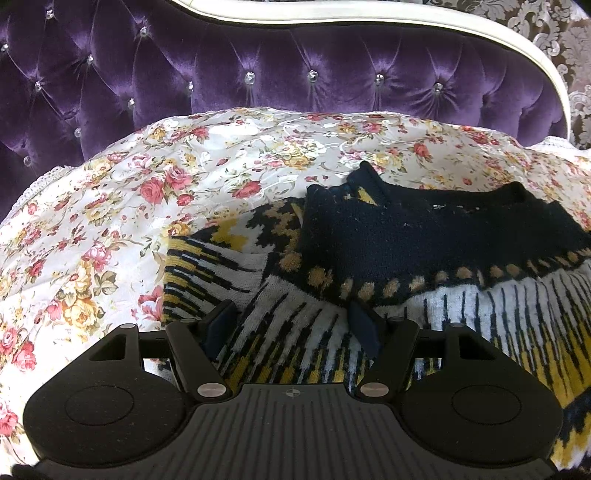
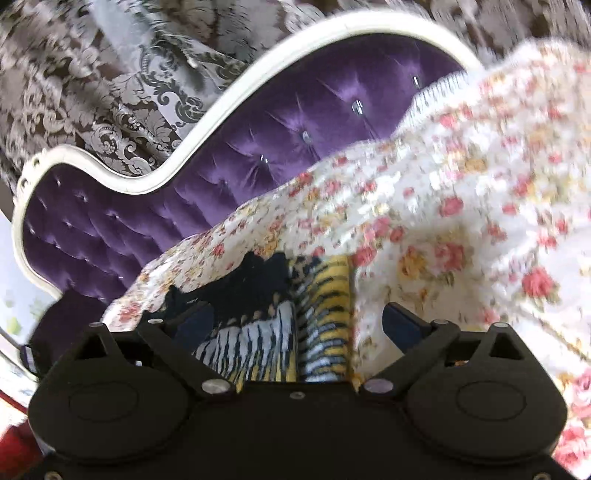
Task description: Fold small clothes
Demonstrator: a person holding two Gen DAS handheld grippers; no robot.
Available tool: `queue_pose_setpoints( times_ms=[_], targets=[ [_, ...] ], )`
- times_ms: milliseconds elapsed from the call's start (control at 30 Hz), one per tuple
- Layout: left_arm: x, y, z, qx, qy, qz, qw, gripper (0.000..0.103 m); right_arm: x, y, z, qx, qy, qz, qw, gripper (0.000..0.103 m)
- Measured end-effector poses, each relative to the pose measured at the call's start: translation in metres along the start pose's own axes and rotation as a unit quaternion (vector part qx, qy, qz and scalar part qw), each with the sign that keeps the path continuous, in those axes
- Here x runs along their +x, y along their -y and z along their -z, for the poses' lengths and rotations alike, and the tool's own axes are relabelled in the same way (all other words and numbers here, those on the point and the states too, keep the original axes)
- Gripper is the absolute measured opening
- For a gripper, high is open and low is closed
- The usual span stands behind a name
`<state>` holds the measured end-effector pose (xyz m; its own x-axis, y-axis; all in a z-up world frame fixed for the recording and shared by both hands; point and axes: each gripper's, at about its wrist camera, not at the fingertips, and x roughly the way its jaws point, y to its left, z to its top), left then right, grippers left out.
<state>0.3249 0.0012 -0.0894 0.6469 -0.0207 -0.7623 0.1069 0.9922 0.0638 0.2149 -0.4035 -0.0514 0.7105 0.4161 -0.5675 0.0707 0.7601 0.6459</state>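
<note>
A small knitted sweater (image 1: pixel 388 236) lies on a floral bedspread (image 1: pixel 110 229), filling the centre and right of the left wrist view; its navy yoke and neckline sit toward the upper right, and below them runs a band of mustard dots, then white knit with navy and yellow streaks. One sleeve is folded across the body at the centre left of that frame, showing a yellow, white and navy pattern. The left gripper (image 1: pixel 293 328) sits low in the frame, right over the streaked knit, with its two dark fingers partly apart and the fabric lying between and under them; whether the pads actually press the knit cannot be told. Behind the bed, a purple tufted headboard (image 1: pixel 258 62) with crystal buttons and a white frame spans the top of the view, with damask wallpaper (image 1: pixel 554 33) in the upper right corner. In the right wrist view, which is tilted and blurred, the right gripper (image 2: pixel 299 325) has its fingers spread wide with nothing clamped; the sweater (image 2: pixel 266 317) shows between them at the lower centre, and the bedspread (image 2: pixel 461 206) rises to the right.
</note>
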Motion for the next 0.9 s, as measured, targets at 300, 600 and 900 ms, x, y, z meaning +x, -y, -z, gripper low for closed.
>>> queue_pose_setpoints(
  times_ms=[300,600,900],
  targets=[
    [0.002,-0.001,-0.002,-0.003,-0.008,0.000,1.0000,0.068,0.018,0.004,0.015,0.045,-0.075,-0.047,0.995,0.100],
    [0.004,-0.001,-0.003,-0.003,-0.010,-0.001,0.9999,0.068,0.009,0.001,0.042,0.078,-0.100,-0.093,0.988,0.103],
    [0.002,-0.001,-0.002,-0.006,-0.007,-0.001,1.0000,0.068,0.032,-0.004,0.030,0.101,-0.069,-0.088,0.988,0.103]
  ],
)
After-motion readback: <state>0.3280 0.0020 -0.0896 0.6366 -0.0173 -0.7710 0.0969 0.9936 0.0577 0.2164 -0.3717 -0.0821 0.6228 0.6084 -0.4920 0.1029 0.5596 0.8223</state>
